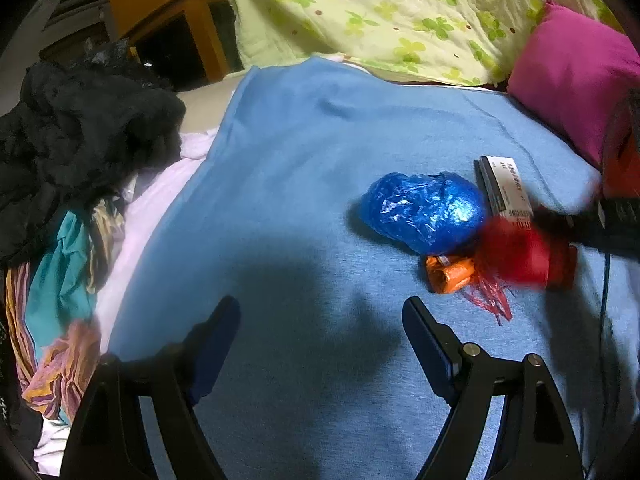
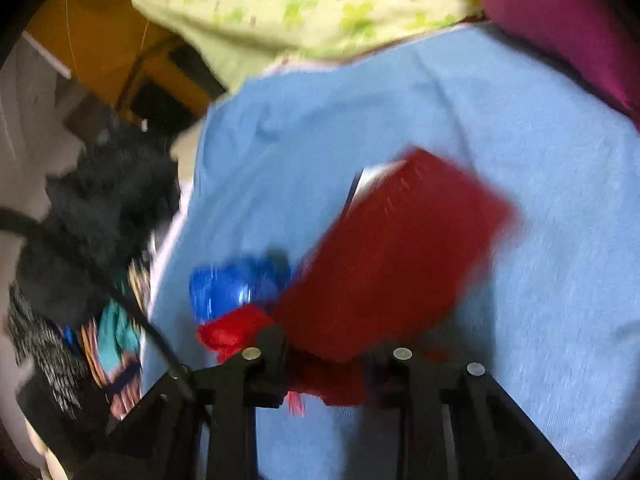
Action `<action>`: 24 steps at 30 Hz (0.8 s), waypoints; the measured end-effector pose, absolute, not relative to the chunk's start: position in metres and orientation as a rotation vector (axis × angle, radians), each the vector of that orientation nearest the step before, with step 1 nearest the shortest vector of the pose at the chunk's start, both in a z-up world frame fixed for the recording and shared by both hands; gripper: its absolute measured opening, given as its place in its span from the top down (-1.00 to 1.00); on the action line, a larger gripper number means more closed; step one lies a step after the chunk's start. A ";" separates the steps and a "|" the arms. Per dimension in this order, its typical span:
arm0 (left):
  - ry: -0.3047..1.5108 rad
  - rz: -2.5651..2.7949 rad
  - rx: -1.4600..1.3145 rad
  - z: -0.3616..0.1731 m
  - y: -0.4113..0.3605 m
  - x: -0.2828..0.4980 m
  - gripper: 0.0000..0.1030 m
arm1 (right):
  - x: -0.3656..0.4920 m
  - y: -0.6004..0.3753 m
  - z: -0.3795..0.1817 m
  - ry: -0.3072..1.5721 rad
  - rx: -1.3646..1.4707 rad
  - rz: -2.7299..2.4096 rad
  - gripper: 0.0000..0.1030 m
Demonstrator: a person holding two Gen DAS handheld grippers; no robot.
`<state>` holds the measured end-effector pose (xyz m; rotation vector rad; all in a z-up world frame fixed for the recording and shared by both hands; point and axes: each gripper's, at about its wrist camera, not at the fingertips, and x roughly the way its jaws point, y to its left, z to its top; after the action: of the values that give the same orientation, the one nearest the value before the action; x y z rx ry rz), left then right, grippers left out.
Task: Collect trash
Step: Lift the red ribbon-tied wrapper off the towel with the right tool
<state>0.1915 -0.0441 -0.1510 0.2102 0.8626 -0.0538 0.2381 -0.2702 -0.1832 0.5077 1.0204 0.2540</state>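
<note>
On the blue sheet [image 1: 288,168] lie a crumpled blue plastic bag [image 1: 424,210], a small white and black carton [image 1: 505,188], an orange wrapper [image 1: 450,274] and red plastic shreds [image 1: 490,296]. My left gripper [image 1: 320,332] is open and empty above the sheet, left of this trash. My right gripper [image 2: 328,360] is shut on a red box [image 2: 396,256] and holds it above the sheet; it shows blurred in the left wrist view [image 1: 524,256]. The blue bag [image 2: 232,284] and a red plastic scrap [image 2: 232,330] sit just left of it.
A pile of black and coloured clothes [image 1: 80,168] lies at the sheet's left edge. A magenta pillow [image 1: 572,80] and a green floral quilt [image 1: 400,12] lie at the back. An orange wooden cabinet [image 1: 168,12] stands at the back left.
</note>
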 end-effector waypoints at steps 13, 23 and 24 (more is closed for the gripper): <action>0.802 -0.102 0.180 -0.133 -0.044 0.179 -0.62 | 0.146 -0.296 -0.149 0.966 0.547 0.315 -0.56; 0.730 -0.131 0.209 -0.116 -0.050 0.166 -0.62 | 0.178 -0.262 -0.177 1.033 0.439 0.274 -0.30; 0.728 -0.136 0.208 -0.115 -0.049 0.165 -0.62 | 0.181 -0.257 -0.183 1.053 0.434 0.275 -0.30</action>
<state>0.1651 -0.0492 -0.1151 0.2075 0.7284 -0.1356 0.1813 -0.2569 -0.1827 0.4336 1.0528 0.2752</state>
